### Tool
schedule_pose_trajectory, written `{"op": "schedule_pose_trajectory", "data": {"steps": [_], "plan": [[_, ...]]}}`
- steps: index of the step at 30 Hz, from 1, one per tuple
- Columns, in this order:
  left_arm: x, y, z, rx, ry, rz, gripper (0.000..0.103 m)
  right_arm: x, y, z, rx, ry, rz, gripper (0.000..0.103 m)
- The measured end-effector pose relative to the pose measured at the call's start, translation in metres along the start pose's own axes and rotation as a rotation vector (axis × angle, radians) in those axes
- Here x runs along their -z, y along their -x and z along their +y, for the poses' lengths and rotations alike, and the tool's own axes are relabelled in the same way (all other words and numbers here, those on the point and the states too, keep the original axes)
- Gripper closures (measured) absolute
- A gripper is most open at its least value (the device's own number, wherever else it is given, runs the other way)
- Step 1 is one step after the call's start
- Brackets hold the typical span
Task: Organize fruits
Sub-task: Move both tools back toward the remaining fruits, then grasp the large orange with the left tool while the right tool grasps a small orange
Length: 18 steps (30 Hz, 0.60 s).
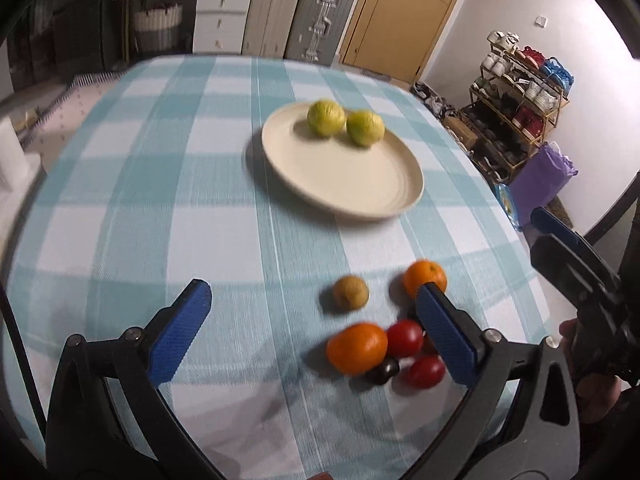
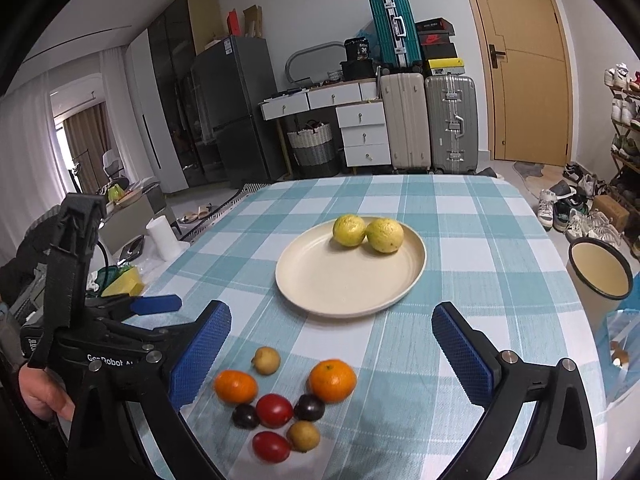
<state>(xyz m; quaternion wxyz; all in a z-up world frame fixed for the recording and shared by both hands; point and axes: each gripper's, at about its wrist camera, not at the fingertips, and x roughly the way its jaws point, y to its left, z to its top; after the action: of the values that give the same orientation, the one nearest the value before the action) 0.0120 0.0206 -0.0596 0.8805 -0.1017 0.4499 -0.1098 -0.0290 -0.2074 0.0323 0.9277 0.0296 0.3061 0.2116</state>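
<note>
— Where's the fruit?

— Loose pile [image 2: 286,400] on the desk [image 2: 460,240] between and just ahead of my right jaws; two lemons [image 2: 368,232] on the plate [image 2: 344,284] beyond. Both my grippers, left [image 1: 312,332] and right [image 2: 330,352], stand wide apart, empty.

— Risk?

— Round fruit packed tight: closing on one may nudge its neighbours rolling.

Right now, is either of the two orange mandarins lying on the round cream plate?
No: the round cream plate holds only two yellow-green lemons, while both orange mandarins sit on the checked tablecloth.
</note>
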Motion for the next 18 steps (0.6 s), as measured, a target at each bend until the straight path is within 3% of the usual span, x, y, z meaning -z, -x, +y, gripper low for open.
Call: {"op": "schedule_pose_trajectory", "data": {"steps": [12,18], "plan": [[0.021,-0.030,0.008,0.034,0.033,0.099,0.001,0.024,-0.013,0.002,-0.005,-0.019,0.075,0.000],[0.023,-0.039,0.006,0.092,0.029,0.130,0.005,0.029,-0.019,-0.004,0.001,-0.039,0.103,0.000]]}}
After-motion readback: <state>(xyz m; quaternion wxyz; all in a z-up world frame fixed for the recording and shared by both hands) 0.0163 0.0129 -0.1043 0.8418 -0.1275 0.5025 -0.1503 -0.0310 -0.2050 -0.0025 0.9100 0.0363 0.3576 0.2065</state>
